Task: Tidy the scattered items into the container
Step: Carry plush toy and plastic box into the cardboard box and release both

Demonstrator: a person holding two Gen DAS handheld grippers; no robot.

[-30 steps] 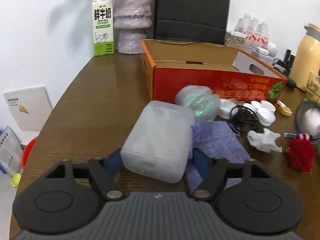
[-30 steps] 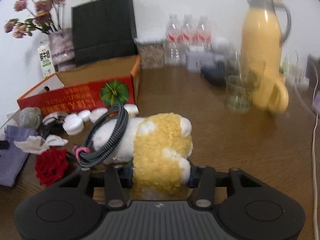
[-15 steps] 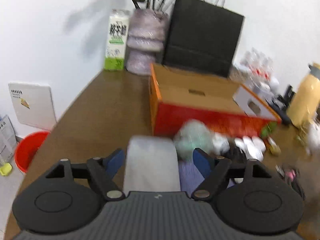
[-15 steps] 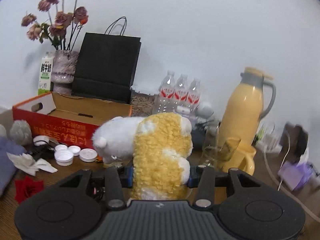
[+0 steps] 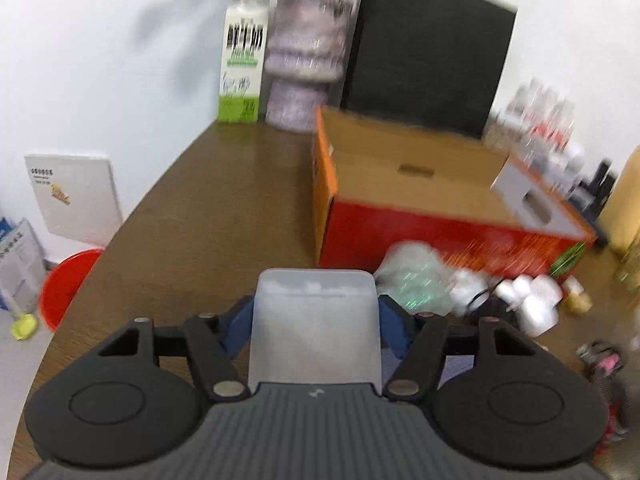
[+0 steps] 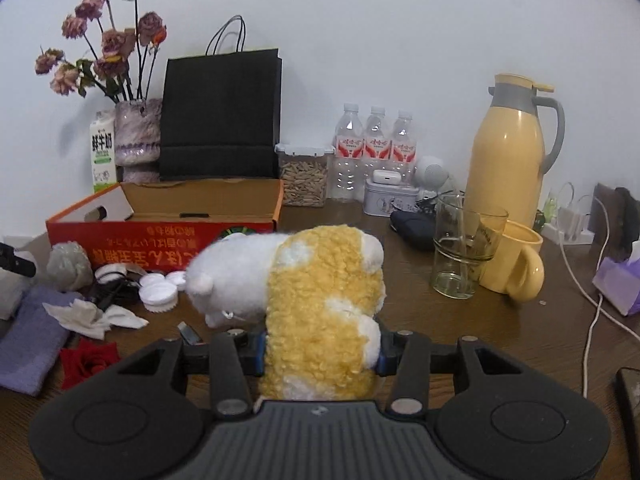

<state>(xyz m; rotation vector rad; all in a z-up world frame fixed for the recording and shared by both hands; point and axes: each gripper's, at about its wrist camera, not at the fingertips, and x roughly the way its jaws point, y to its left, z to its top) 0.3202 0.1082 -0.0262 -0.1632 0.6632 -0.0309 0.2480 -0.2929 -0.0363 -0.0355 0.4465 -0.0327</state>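
My left gripper (image 5: 314, 320) is shut on a translucent white plastic box (image 5: 316, 312), held above the table in front of the open red cardboard box (image 5: 420, 200). My right gripper (image 6: 322, 344) is shut on a yellow and white plush toy (image 6: 312, 292), held above the table; the red cardboard box (image 6: 168, 232) lies to its far left. Scattered in front of the box are white caps (image 6: 158, 290), a crumpled tissue (image 6: 94, 314), a red rose (image 6: 90, 362), a purple cloth (image 6: 28, 340), a green-grey bundle (image 5: 412, 276) and a black cable (image 6: 108, 294).
A milk carton (image 5: 242, 60), a vase (image 5: 304, 64) and a black paper bag (image 5: 428, 48) stand behind the box. A glass (image 6: 460, 252), yellow mug (image 6: 516, 260), yellow jug (image 6: 508, 152), water bottles (image 6: 374, 148) and a white cord (image 6: 592, 300) are at the right.
Both grippers have lifted their loads off the table. The left one with the plastic box has moved closer to the red box; the plush toy now hangs clear of the striped cable.
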